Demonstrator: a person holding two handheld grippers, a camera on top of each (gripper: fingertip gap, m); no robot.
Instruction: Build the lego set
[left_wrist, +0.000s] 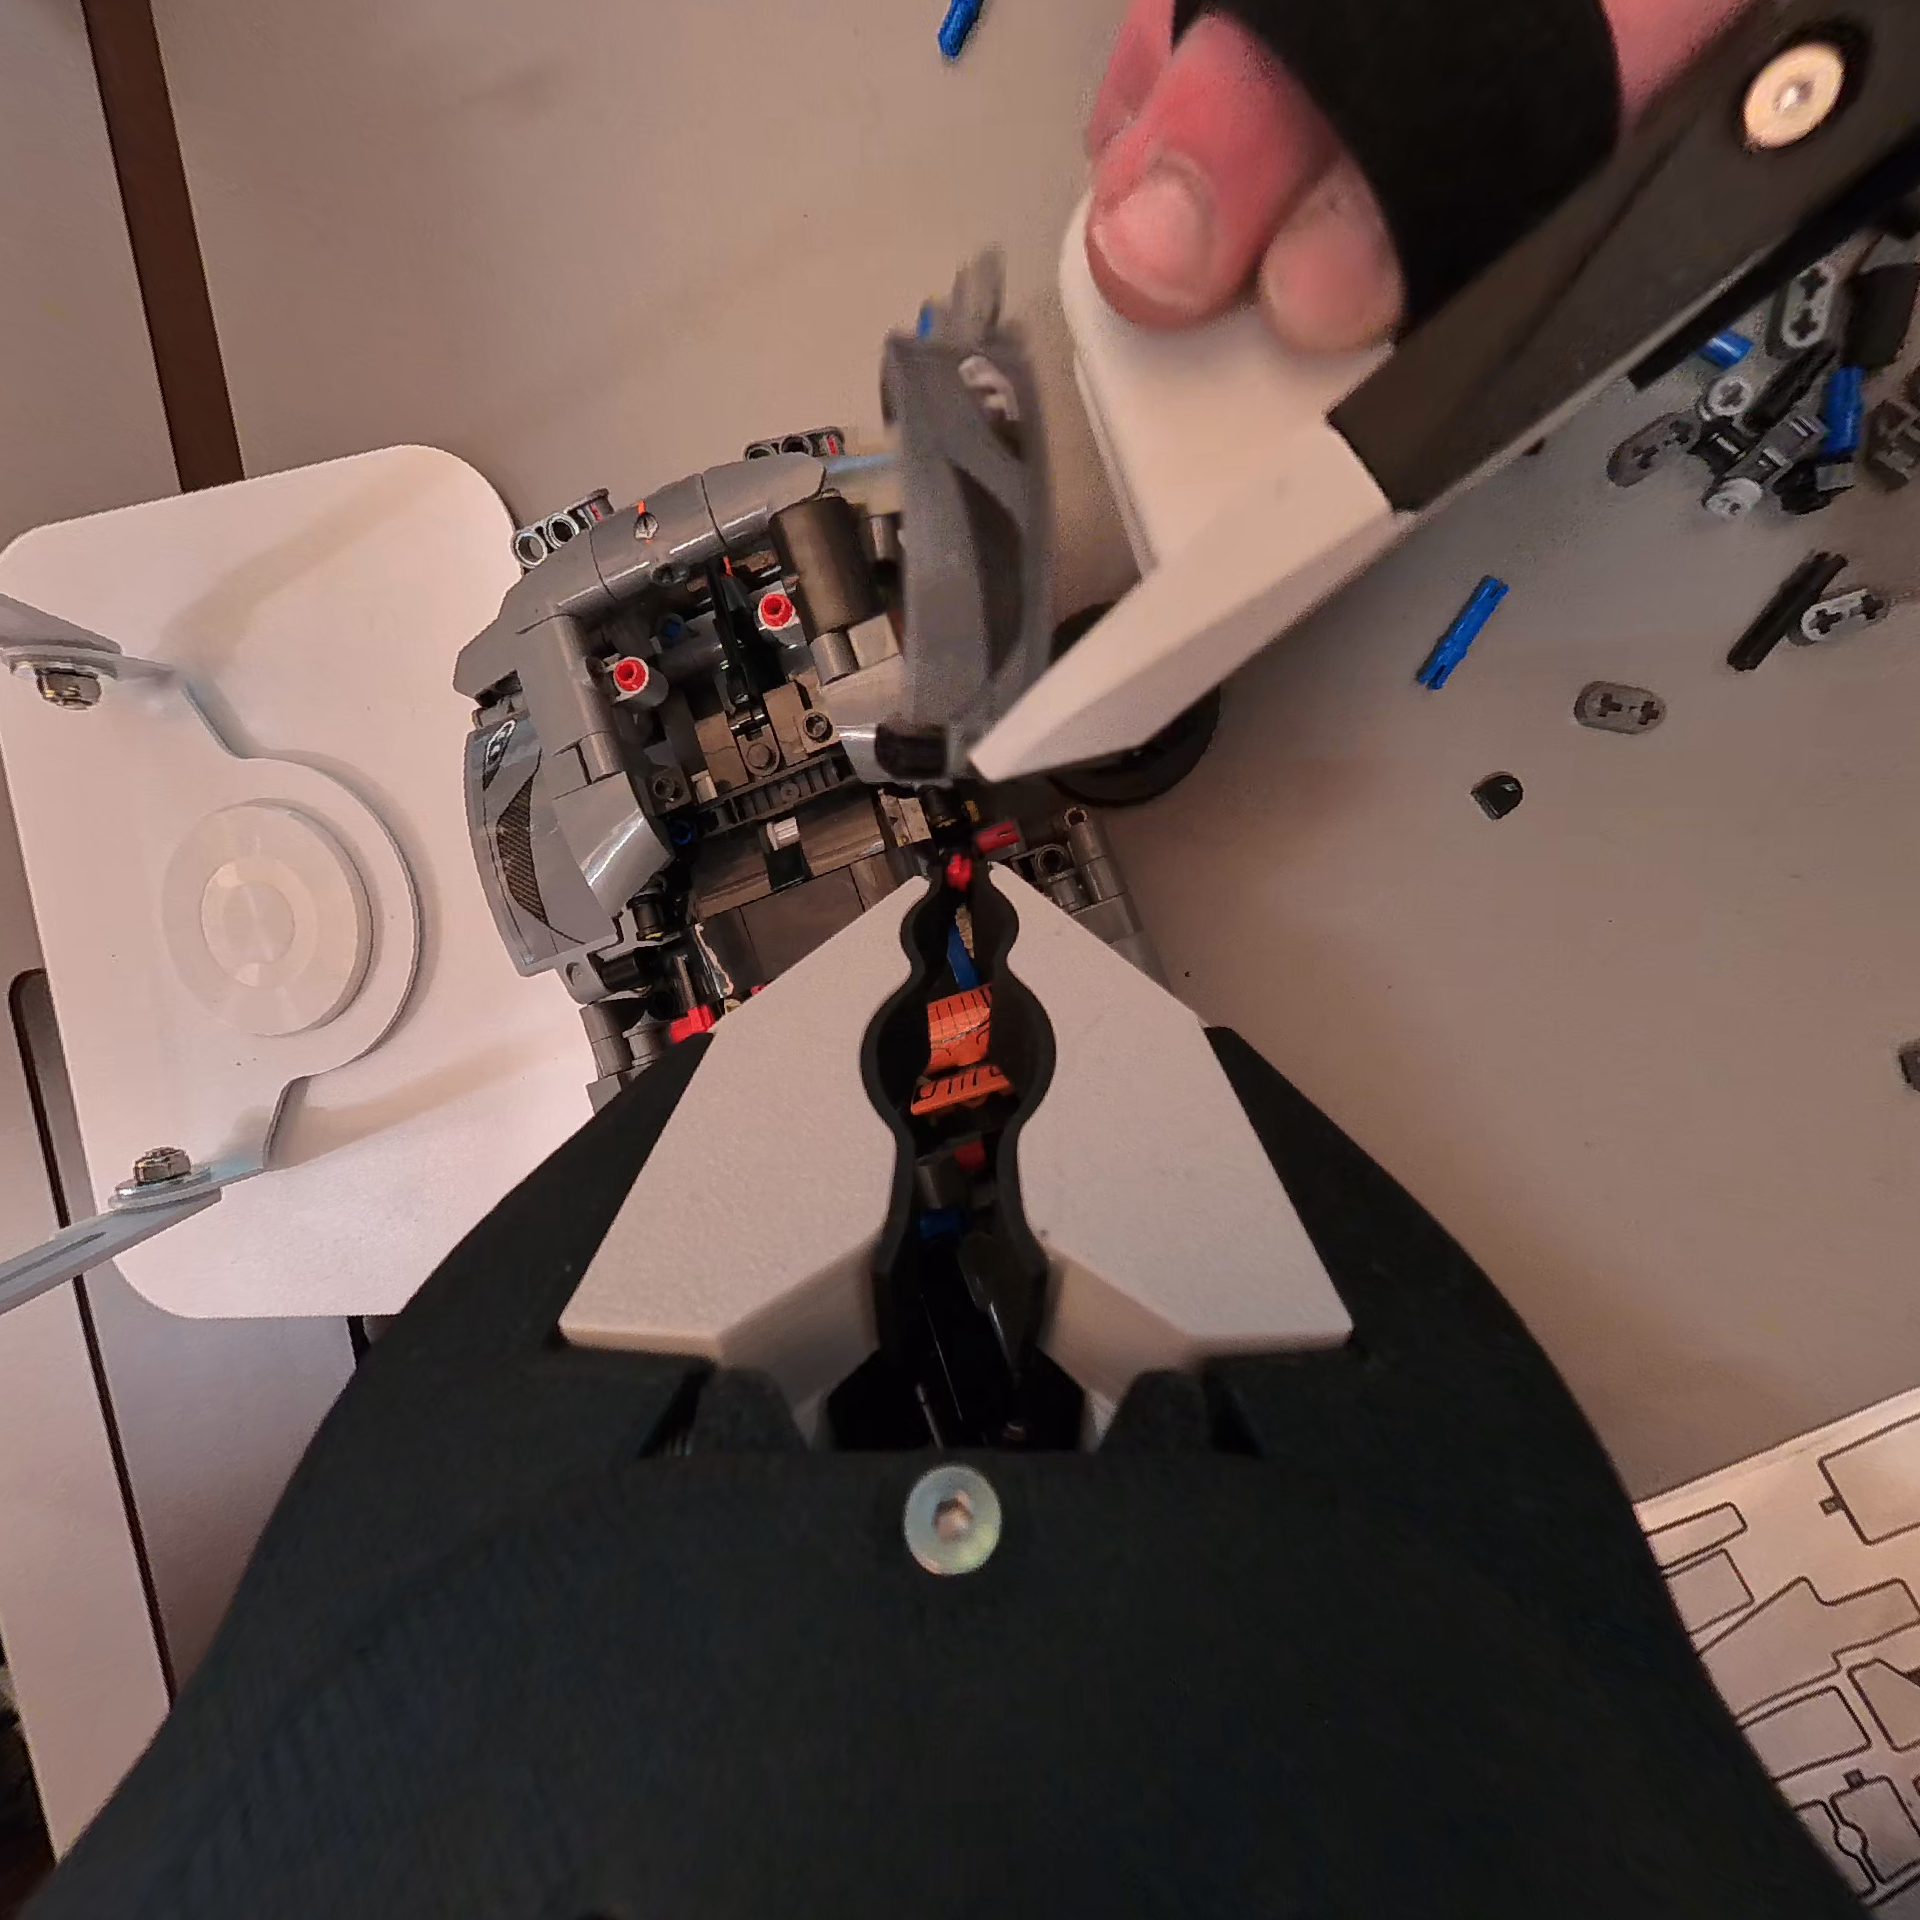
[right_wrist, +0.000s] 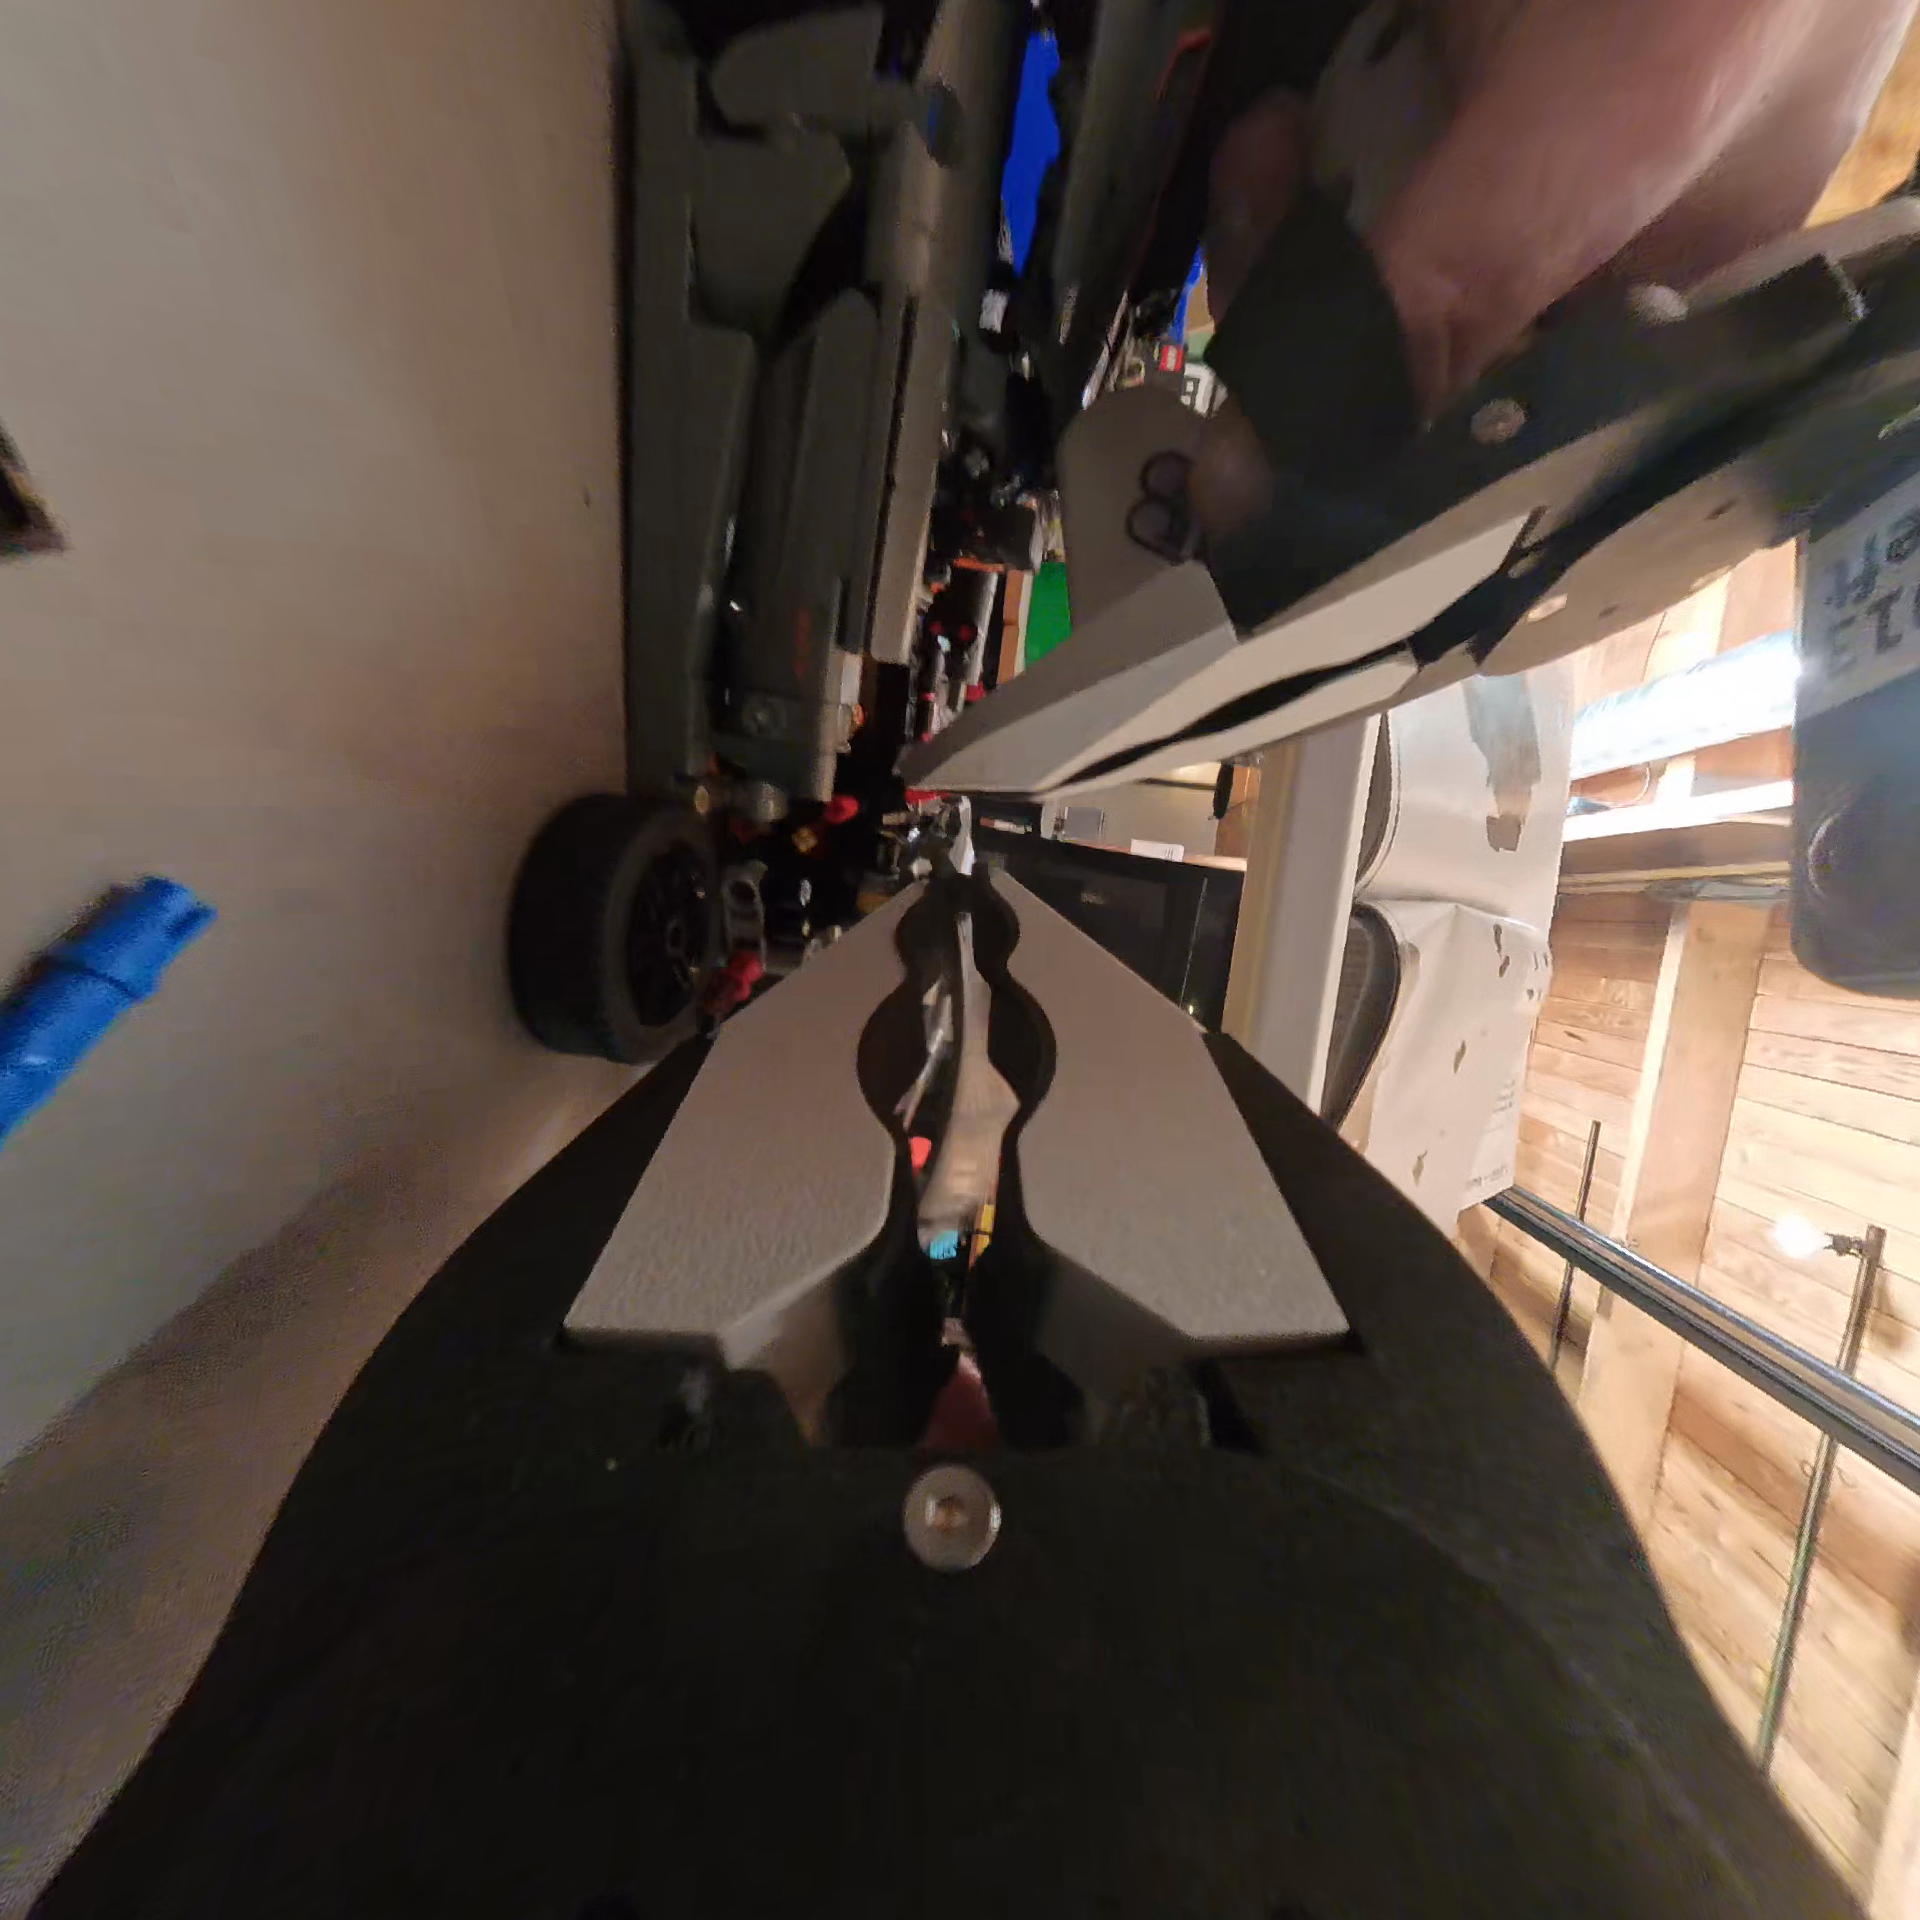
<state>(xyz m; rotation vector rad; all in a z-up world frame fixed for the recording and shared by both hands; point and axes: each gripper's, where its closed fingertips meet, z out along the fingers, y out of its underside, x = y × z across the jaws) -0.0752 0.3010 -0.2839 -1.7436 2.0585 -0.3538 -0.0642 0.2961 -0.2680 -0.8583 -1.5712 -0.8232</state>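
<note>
Centrally on the bench (left_wrist: 1455, 935) stands the grey Lego car model (left_wrist: 665, 748). Left claw (left_wrist: 961, 883) is closed at the model's near edge. Right claw (left_wrist: 971, 764) grips a curved grey body panel (left_wrist: 961, 540) over it.

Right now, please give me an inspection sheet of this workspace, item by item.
Surface: beige tabletop, bare between parts.
Job's things: grey lego car half built, one wheel on; curved grey panel held at its side.
Clutter: loose grey and black pieces, blue pins, printed sheet at the table's near edge.
Grippers: left tool shut at the car's near end; right tool shut on the panel.
Cables: nothing seen.
Surroundings: white mount plate at the left; wooden wall beyond.
</note>
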